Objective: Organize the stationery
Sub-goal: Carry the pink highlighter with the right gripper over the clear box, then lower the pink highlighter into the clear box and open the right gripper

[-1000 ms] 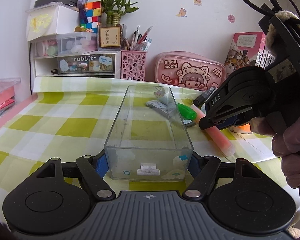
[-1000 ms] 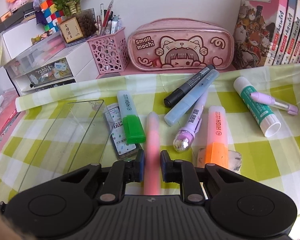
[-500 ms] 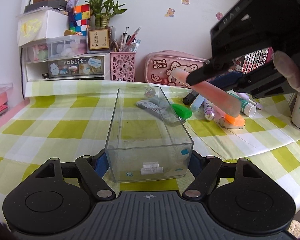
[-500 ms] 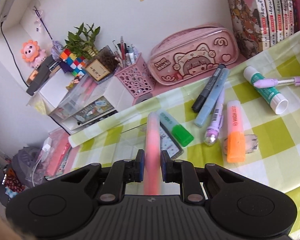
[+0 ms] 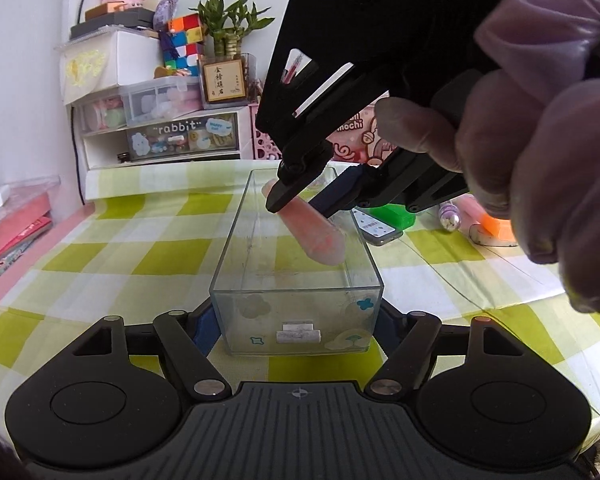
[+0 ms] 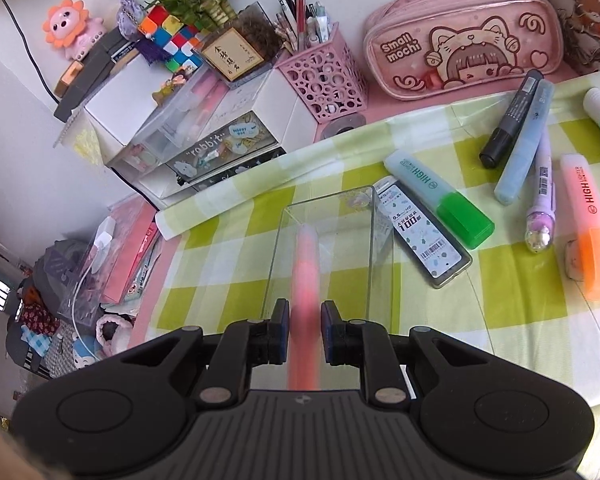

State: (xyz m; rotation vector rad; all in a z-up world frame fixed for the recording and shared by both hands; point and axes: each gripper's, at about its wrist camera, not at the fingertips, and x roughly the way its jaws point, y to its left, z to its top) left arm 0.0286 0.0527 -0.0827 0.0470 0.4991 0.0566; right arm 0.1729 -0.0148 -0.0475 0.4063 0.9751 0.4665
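Since earlier frame you're carrying pink highlighter (image 5: 306, 226) over clear box (image 5: 296, 280); right gripper (image 6: 304, 330) jaws clamping it, left gripper (image 5: 296, 322) jaws bracing box for drop.

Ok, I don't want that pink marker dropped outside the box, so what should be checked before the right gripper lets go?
1. Right gripper shut on the pink marker: ok.
2. Marker's tip over the clear box: ok, its low end is inside the walls.
3. Left gripper clamping the box's near end: ok.
4. Box floor free of other items: ok.
5. Marker low enough to release without bouncing: cannot tell.
6. Green highlighter and refill case outside the box: ok.
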